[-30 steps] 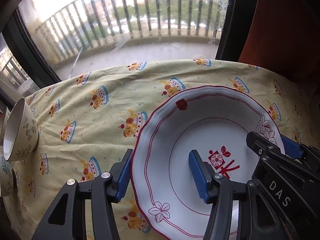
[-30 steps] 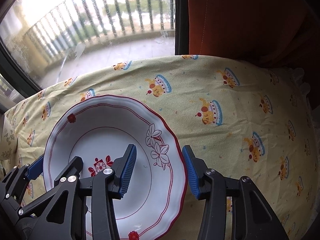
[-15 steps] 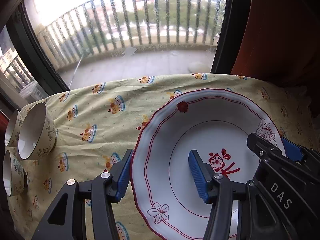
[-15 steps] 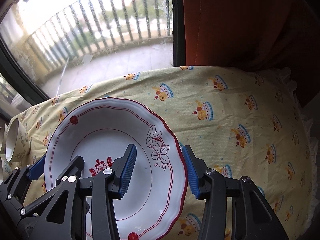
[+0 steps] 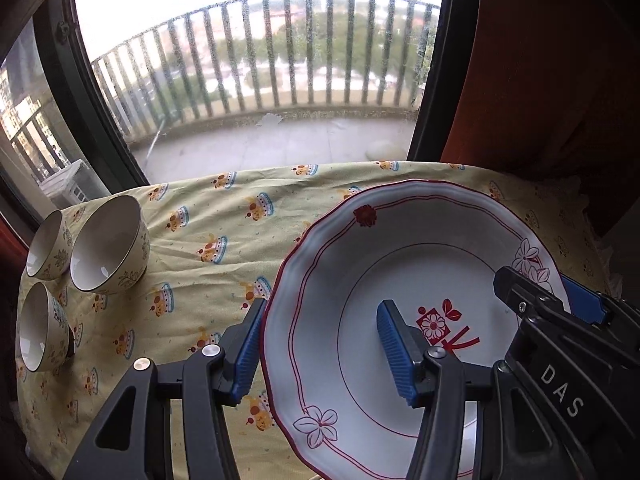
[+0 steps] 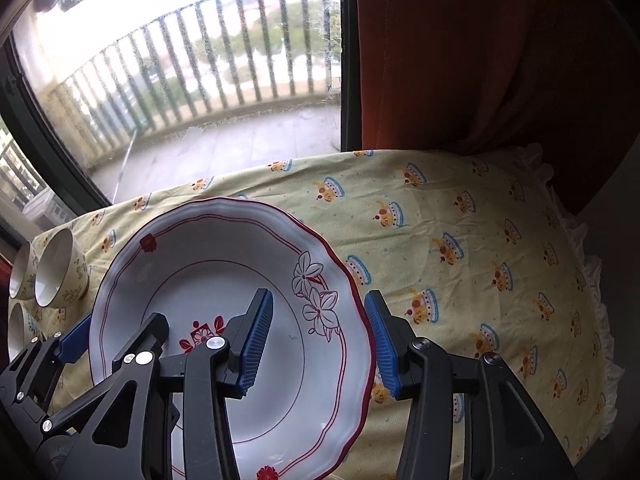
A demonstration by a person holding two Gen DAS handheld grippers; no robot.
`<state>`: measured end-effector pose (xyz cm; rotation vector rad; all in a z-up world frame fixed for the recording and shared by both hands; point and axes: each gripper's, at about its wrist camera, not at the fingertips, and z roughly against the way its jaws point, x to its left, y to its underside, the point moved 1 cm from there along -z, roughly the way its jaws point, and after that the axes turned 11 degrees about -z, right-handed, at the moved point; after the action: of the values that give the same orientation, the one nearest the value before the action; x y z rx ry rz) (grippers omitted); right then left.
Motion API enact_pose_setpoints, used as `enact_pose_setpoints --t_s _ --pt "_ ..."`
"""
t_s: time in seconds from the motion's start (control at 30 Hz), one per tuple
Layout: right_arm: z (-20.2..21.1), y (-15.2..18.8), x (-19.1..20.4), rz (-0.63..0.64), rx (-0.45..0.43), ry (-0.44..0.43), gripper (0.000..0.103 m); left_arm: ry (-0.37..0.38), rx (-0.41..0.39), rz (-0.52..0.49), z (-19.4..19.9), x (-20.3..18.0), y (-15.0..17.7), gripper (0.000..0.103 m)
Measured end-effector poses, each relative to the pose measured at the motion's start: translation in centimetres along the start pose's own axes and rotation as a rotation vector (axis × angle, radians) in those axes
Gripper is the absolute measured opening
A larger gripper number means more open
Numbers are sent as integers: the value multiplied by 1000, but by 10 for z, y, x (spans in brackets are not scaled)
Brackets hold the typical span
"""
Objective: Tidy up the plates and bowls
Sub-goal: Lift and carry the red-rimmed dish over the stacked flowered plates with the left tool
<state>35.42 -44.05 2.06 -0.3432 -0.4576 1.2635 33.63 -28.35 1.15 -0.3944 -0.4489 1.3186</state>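
Observation:
A white plate (image 5: 420,248) with a red scalloped rim and flower prints hangs above the table, carried from two sides. My left gripper (image 5: 322,308) is shut on its left rim, one blue pad outside and one inside the dish. On the opposite rim (image 6: 208,256) my right gripper (image 6: 318,296) is shut the same way. Three cream bowls with leaf prints (image 5: 108,248) (image 5: 46,244) (image 5: 38,328) stand together at the table's left end, upright and apart from the plate.
A yellow tablecloth (image 6: 480,240) with cake prints covers the table. Behind it is a large window (image 5: 260,80) onto a railed balcony. An orange curtain (image 6: 480,60) hangs at the back right, where the table's frilled edge drops off.
Both grippers have risen and drawn back with the plate between them. The table now sits lower and farther in view, and the three bowls at the left have come into sight.

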Motion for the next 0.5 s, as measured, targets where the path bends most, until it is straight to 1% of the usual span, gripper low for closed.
enact_pose_setpoints --t_s 0.33,0.5 --pt "40 41 1 -29 -17 33 51 40 -23 -23 35 8 38 56" --pt "56 67 3 -43 -22 62 51 58 -31 -58 51 7 62 55"
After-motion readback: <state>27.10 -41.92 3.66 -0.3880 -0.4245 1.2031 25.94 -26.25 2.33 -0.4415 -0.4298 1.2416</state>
